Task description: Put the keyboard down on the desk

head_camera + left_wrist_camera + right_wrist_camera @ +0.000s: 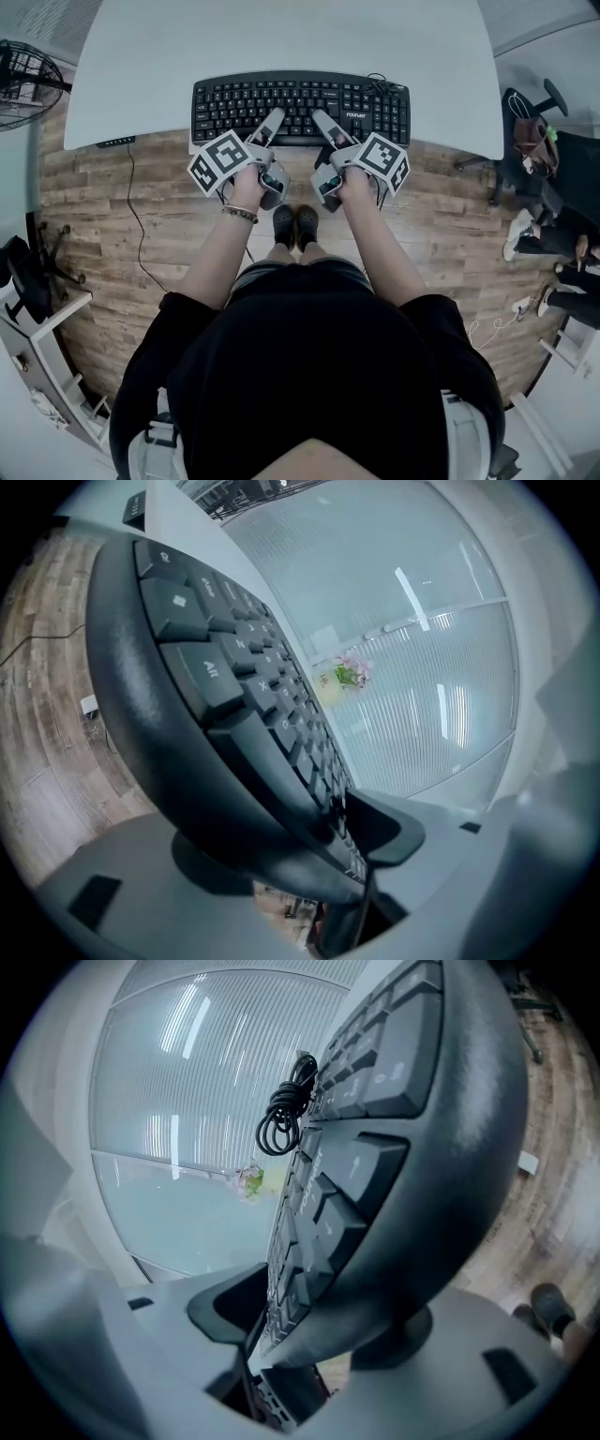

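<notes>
A black keyboard [300,105] lies flat on the white desk [281,37], with its front edge along the desk's near edge. A coiled black cable [380,86] rests on its back right corner. My left gripper [273,118] reaches over the keyboard's front edge left of centre, and my right gripper [321,118] does so right of centre. In the left gripper view the keyboard [225,696] sits between the jaws of the left gripper [300,850], which stand spread and do not pinch it. The right gripper [314,1326] stands the same way around the keyboard [394,1147].
Wooden floor [141,216] lies below the desk's near edge, with a thin cable [139,220] trailing on it. A fan [21,80] stands at the far left. At the right are an office chair [525,131] and shoes [520,234]. A frosted glass partition [422,667] rises behind the desk.
</notes>
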Demonstrator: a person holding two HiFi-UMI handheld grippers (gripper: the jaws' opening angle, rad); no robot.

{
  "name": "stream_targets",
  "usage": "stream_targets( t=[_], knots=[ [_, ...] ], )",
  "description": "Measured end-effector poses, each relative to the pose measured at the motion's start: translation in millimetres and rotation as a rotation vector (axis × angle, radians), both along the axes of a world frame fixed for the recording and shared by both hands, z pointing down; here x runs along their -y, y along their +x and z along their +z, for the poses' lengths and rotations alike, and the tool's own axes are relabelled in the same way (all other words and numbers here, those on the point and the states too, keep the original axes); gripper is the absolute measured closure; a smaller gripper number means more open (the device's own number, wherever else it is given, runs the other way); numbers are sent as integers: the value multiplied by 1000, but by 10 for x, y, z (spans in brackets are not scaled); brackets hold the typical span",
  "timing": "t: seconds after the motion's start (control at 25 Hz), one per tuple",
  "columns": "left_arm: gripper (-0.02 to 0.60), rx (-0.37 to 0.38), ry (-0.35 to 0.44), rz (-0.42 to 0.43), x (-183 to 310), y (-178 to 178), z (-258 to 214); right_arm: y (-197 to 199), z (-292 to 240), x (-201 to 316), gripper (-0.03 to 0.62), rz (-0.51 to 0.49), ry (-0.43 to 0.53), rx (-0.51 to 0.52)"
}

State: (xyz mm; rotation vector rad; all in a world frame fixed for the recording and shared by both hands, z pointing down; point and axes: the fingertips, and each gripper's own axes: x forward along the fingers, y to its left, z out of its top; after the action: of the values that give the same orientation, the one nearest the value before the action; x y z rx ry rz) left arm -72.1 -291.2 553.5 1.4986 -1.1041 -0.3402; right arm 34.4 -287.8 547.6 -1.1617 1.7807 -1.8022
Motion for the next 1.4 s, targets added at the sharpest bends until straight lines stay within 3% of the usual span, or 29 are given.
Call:
stream_targets(
  t=[1.4],
  knots=[
    [255, -19, -23, -11, 195, 32, 34, 6, 73, 156, 339, 22, -36, 14]
  ],
)
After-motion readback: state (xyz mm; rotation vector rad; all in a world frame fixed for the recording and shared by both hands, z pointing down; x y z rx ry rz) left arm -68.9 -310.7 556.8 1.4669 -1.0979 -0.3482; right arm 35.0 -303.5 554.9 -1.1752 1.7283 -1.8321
